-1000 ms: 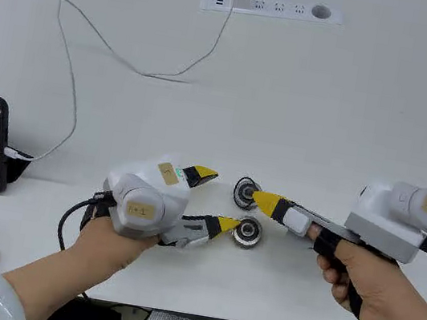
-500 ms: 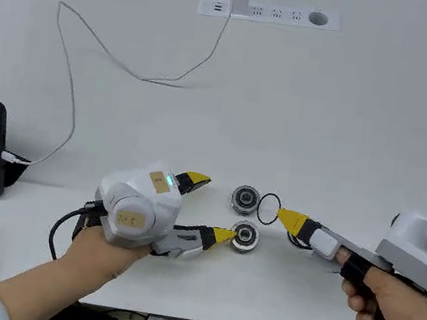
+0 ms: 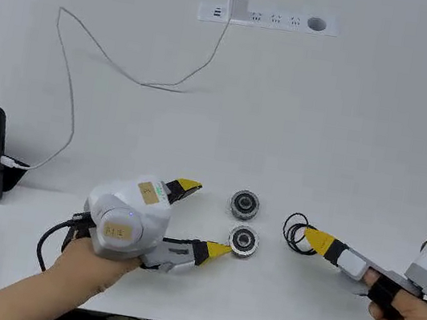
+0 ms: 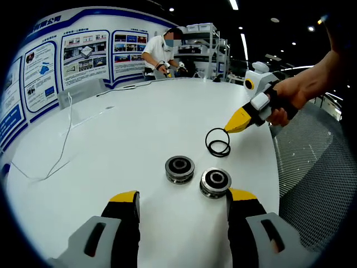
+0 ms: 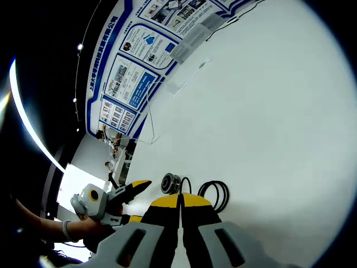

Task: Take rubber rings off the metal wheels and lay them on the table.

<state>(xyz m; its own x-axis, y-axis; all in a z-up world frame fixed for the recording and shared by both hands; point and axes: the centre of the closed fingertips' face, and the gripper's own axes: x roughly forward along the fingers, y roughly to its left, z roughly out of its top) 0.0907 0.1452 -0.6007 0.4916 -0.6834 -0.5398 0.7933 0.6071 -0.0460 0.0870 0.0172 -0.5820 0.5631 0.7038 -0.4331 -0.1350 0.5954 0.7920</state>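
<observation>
The laying-down step looks to be in hand. The right gripper (image 3: 316,240) has its jaws pressed together at the rim of the rubber rings (image 3: 295,231), two thin black loops that overlap on the table (image 3: 351,109) right at its tip. It appears to pinch the edge of one loop, though the nip itself is too small to be sure of.

The left gripper (image 3: 204,217) is spread wide and holds nothing. The near wheel (image 3: 243,240) sits just beside one of its yellow tips and the far wheel (image 3: 245,204) just ahead of its open jaws, both between the two grippers. Both grooves read as bare metal in the left gripper view, so I judge the task almost finished.

The next move calls for the right jaws to part so the loop drops flat, then a pull-back along the gripper's own line without dragging it (thin rubber may well cling to a pad).

The rings lie flat, openings up. A round loop has no long axis, but the overlapped pair stretches roughly across the right gripper's line. The wheels rest on their flat faces, bores upward.
</observation>
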